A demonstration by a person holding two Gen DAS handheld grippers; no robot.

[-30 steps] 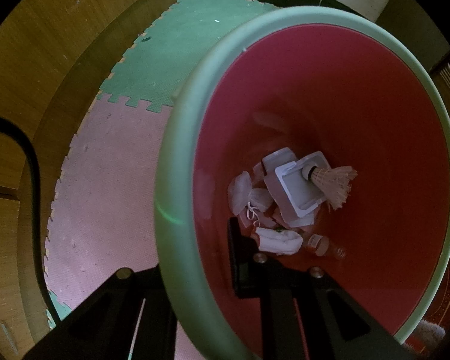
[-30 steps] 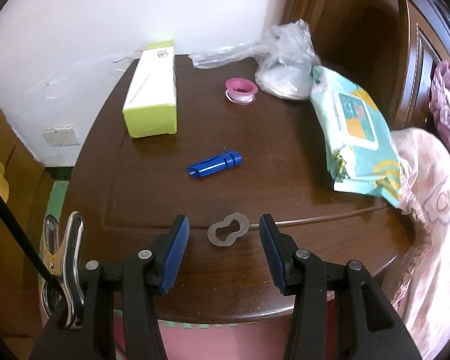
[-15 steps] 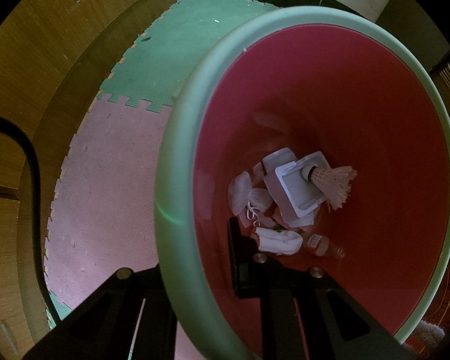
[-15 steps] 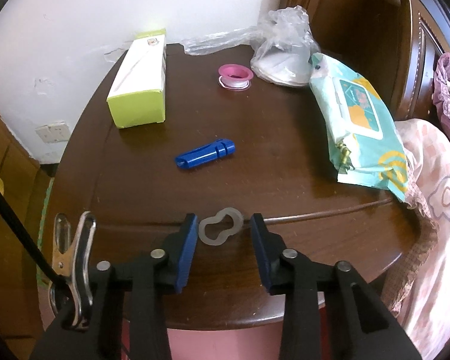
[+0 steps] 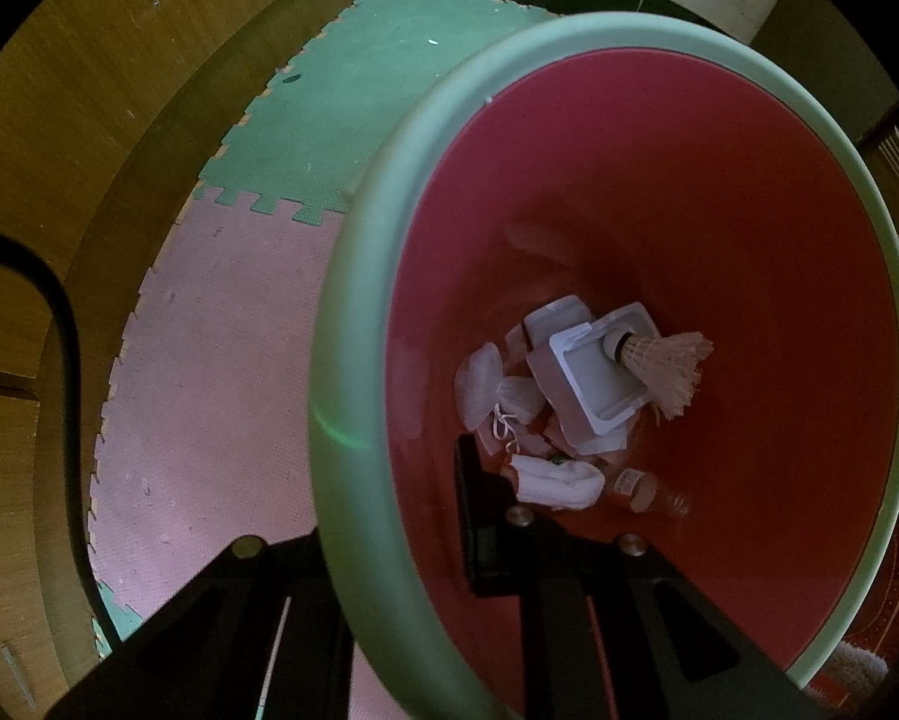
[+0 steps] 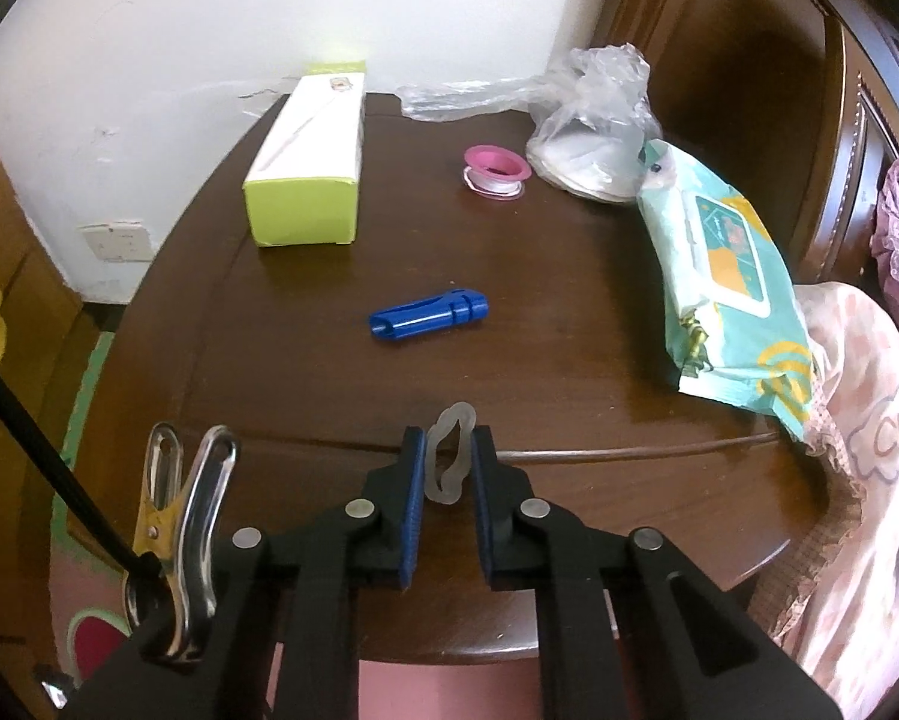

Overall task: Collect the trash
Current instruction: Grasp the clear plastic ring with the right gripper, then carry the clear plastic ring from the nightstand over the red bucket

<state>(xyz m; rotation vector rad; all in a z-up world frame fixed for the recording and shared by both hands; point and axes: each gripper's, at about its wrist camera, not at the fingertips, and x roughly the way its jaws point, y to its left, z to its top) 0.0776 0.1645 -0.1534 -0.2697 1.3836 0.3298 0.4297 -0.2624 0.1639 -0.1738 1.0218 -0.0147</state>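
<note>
Right wrist view: right gripper fingers clamped on translucent ring; blue cap left on surface. Left gripper pinches bin rim, trash already inside.

- Right gripper: black arms, blue ribbed pads, round silver screws.
- Left gripper: all black, brass-toned screws, black cable alongside.
</note>
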